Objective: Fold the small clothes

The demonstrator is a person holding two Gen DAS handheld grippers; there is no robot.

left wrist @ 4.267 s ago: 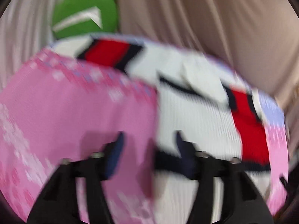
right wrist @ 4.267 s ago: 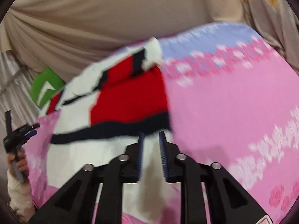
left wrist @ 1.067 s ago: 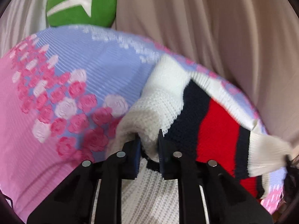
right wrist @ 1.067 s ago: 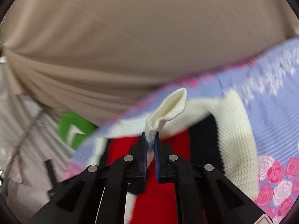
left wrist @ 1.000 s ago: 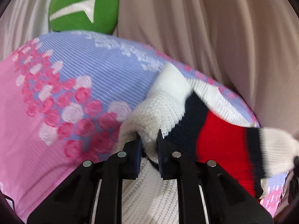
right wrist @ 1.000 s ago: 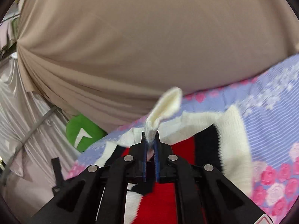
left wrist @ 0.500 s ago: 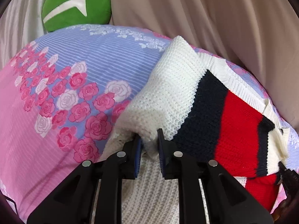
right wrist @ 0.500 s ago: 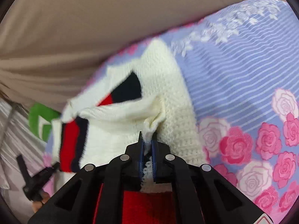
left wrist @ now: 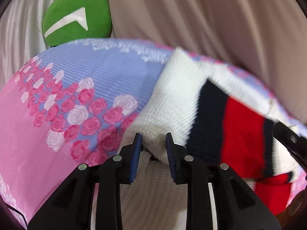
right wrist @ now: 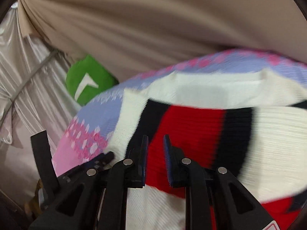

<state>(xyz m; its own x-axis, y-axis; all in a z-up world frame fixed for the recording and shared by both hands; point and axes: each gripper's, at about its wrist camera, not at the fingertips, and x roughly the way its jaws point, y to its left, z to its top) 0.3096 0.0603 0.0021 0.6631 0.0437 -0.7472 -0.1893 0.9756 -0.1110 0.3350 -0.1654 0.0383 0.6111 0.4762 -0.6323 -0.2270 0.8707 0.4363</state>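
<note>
A small knitted sweater [left wrist: 178,97], white with navy and red bands, lies folded on a pink and lilac rose-print bedspread [left wrist: 57,99]. My left gripper [left wrist: 152,151] is open, its jaws either side of the sweater's white folded edge without pinching it. My right gripper [right wrist: 155,153] is open and empty, just above the red band of the sweater [right wrist: 184,126]. The other gripper's black body shows at the left edge of the right wrist view [right wrist: 76,170].
A green cushion [left wrist: 76,19] with a white arrow mark sits at the bed's far edge against beige drapes [left wrist: 191,19]. Silvery curtain fabric [right wrist: 23,80] hangs to the left. The bedspread extends to the left of the sweater.
Both grippers have let go: the left jaws have opened off the white fold, the right has released the sleeve. The folded-over half now lies flat on the sweater.
</note>
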